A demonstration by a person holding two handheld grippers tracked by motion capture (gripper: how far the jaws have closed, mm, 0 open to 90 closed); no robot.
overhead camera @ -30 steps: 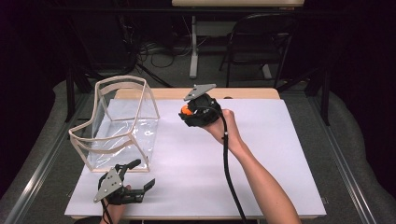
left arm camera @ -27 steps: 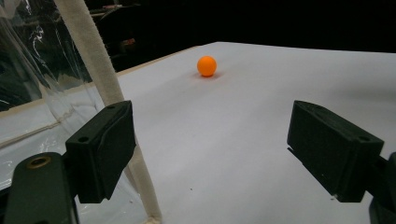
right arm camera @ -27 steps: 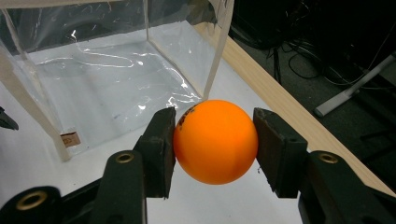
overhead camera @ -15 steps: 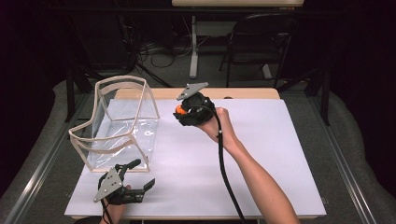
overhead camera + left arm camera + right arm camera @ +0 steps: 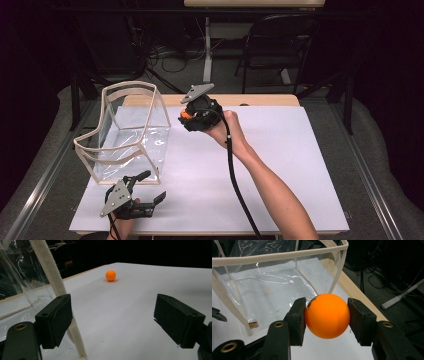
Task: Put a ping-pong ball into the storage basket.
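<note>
My right gripper [image 5: 186,117] is shut on an orange ball [image 5: 327,315], held above the table just right of a clear plastic bin [image 5: 125,131] with a cream fabric rim. In the right gripper view the ball hangs level with the bin's near upper corner, outside the rim. My left gripper [image 5: 153,186] rests near the table's front left edge, open with nothing between its jaws, beside the bin's front corner post [image 5: 51,277]. A second orange ball [image 5: 110,275] lies farther off on the white surface in the left gripper view.
A white sheet [image 5: 300,165] covers the table, with a wooden strip [image 5: 270,100] along its far edge. A black cable [image 5: 239,190] trails from the right gripper along the forearm. A chair [image 5: 280,45] and table legs stand on the dark floor beyond.
The right gripper has carried the orange ball leftward toward the bin and slightly up. The left gripper has stayed where it was.
</note>
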